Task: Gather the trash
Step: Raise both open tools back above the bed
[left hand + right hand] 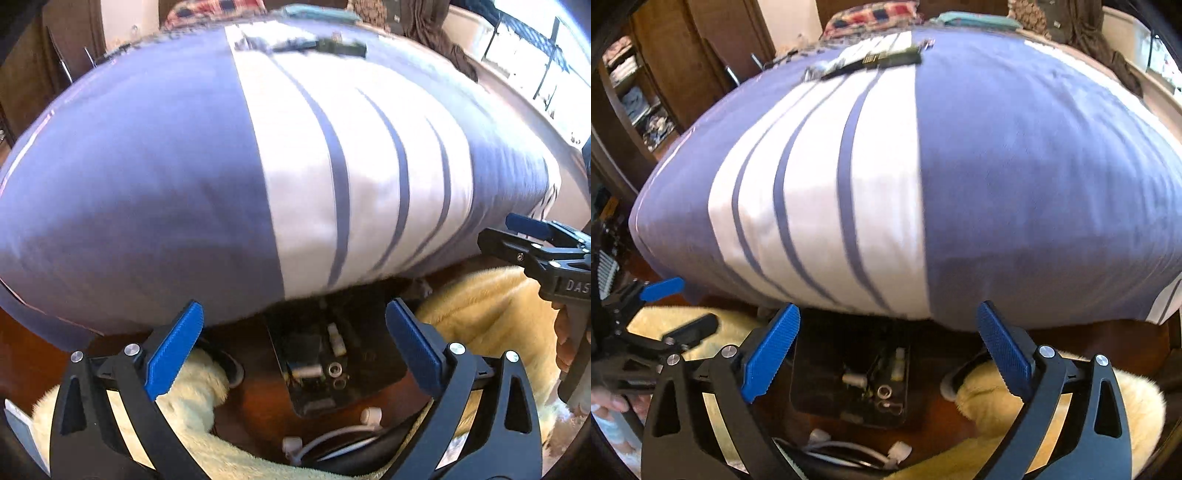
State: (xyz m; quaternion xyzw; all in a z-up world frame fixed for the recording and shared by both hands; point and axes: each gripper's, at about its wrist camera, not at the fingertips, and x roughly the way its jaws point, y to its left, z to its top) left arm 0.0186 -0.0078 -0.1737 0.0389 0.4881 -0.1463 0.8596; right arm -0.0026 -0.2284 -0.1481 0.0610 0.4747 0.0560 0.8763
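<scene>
A bed with a blue and white striped cover (221, 166) (997, 166) fills both views. At its far end lie several small dark, flat items (306, 45) (875, 59), too blurred to name. My left gripper (295, 306) (683, 306) hangs open over the bed's near edge, with nothing between its blue pads (173, 350). My right gripper (886, 308) (506, 232) is open beside it, also with nothing in it. Below both, a black tray (369, 373) (812, 387) holds small bits of hardware.
A cream fluffy blanket (491, 306) (1067, 398) lies on the dark wooden floor on either side of the tray. White plugs and a cable (332, 432) (857, 450) lie in front of it. Wooden cupboards (665, 74) stand behind on the left, windows (546, 48) on the right.
</scene>
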